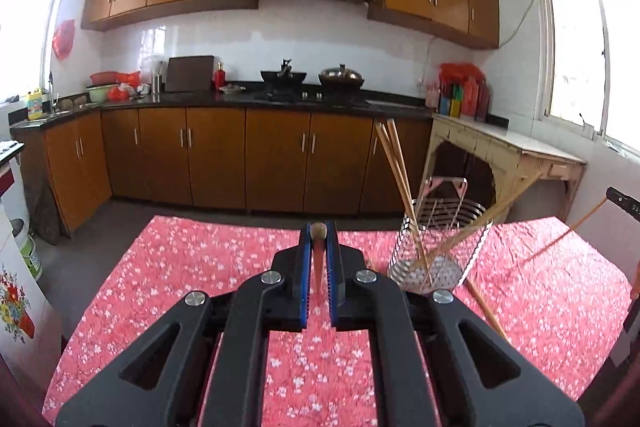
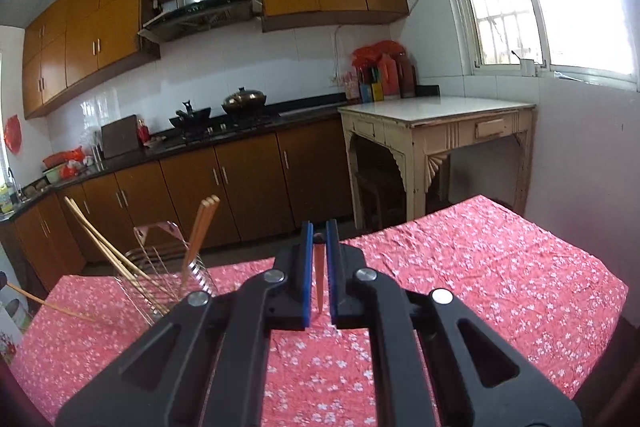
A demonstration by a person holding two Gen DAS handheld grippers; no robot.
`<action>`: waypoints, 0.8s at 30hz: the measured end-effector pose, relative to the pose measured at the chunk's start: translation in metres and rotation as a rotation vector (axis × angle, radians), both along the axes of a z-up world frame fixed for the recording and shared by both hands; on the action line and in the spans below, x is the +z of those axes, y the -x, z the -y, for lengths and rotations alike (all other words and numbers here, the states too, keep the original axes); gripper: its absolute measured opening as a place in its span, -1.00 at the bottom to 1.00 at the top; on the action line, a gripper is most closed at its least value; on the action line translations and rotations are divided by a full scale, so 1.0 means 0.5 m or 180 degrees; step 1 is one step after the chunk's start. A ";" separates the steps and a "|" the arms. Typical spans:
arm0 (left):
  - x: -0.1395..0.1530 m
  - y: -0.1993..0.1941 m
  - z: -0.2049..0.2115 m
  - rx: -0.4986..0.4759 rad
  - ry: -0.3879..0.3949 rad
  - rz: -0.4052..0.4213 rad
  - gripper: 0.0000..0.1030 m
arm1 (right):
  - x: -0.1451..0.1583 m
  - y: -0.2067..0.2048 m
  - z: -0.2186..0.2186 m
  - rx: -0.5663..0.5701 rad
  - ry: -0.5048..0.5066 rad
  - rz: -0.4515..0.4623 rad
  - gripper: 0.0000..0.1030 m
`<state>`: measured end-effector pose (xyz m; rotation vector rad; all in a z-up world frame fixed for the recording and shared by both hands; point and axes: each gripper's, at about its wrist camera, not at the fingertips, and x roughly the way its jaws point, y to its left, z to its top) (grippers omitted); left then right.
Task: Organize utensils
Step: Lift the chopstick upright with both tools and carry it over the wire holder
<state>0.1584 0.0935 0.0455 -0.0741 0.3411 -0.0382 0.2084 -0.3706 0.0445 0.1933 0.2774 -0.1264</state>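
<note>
Left tongs [image 1: 319, 233] and right tongs [image 2: 319, 231] are each pinching a chopstick [image 1: 317, 269] endwise above the tabletop [image 1: 180, 267] — light, stiff, slick sticks, likely pivoting unless gripped mid-shaft; holder [image 1: 434, 247] is standing nearby.

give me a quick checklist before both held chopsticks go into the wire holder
1. Left gripper shut on a chopstick: ok.
2. Right gripper shut on a chopstick: ok.
3. Wire holder upright on the red tablecloth: ok.
4. Room in the holder beside the chopsticks in the holder: ok, they lean apart.
5. Both grippers lifted off the cloth: ok.
6. Loose chopstick on the cloth by the holder, not yet stowed: not ok.
</note>
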 end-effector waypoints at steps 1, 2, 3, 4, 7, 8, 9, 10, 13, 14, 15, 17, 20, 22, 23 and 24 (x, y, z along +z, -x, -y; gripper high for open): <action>0.006 -0.001 0.000 0.0020 0.0008 0.0025 -0.87 | 0.007 0.002 -0.001 0.0020 -0.0016 0.0025 -0.86; 0.011 -0.002 -0.001 0.0034 0.0017 0.0042 -0.87 | 0.016 0.005 -0.002 0.0046 -0.0038 0.0053 -0.86; 0.014 -0.002 0.000 0.0040 0.0027 0.0053 -0.87 | 0.024 0.007 -0.003 0.0073 -0.0064 0.0078 -0.86; 0.018 -0.003 -0.001 0.0046 0.0040 0.0070 -0.87 | 0.030 0.009 -0.004 0.0093 -0.0081 0.0094 -0.86; 0.033 -0.002 -0.001 0.0056 0.0064 0.0132 -0.87 | 0.050 0.018 -0.008 0.0194 -0.0138 0.0138 -0.86; 0.036 0.000 0.000 0.0047 0.0068 0.0144 -0.87 | 0.056 0.021 -0.011 0.0225 -0.0156 0.0147 -0.86; 0.038 0.000 0.002 0.0042 0.0070 0.0155 -0.87 | 0.061 0.023 -0.012 0.0258 -0.0178 0.0152 -0.86; 0.041 0.002 0.003 0.0037 0.0072 0.0166 -0.87 | 0.065 0.025 -0.014 0.0289 -0.0199 0.0157 -0.86; 0.053 0.005 0.009 -0.0003 0.0075 0.0212 -0.87 | 0.080 0.033 -0.023 0.0406 -0.0271 0.0172 -0.86; 0.056 0.005 0.011 -0.0017 0.0076 0.0222 -0.87 | 0.087 0.035 -0.026 0.0457 -0.0299 0.0181 -0.86; 0.059 0.006 0.014 -0.0028 0.0076 0.0234 -0.87 | 0.091 0.036 -0.032 0.0484 -0.0312 0.0187 -0.86; 0.068 0.006 0.019 -0.0057 0.0079 0.0256 -0.87 | 0.103 0.038 -0.038 0.0571 -0.0347 0.0202 -0.86; 0.084 0.005 0.030 -0.0095 0.0102 0.0286 -0.87 | 0.124 0.040 -0.047 0.0709 -0.0398 0.0237 -0.86; 0.099 0.003 0.035 -0.0133 0.0149 0.0312 -0.87 | 0.147 0.042 -0.055 0.0811 -0.0441 0.0283 -0.86; 0.107 0.002 0.038 -0.0150 0.0165 0.0328 -0.87 | 0.156 0.044 -0.059 0.0840 -0.0449 0.0305 -0.86; 0.118 0.000 0.043 -0.0163 0.0168 0.0355 -0.87 | 0.169 0.044 -0.063 0.0875 -0.0456 0.0338 -0.86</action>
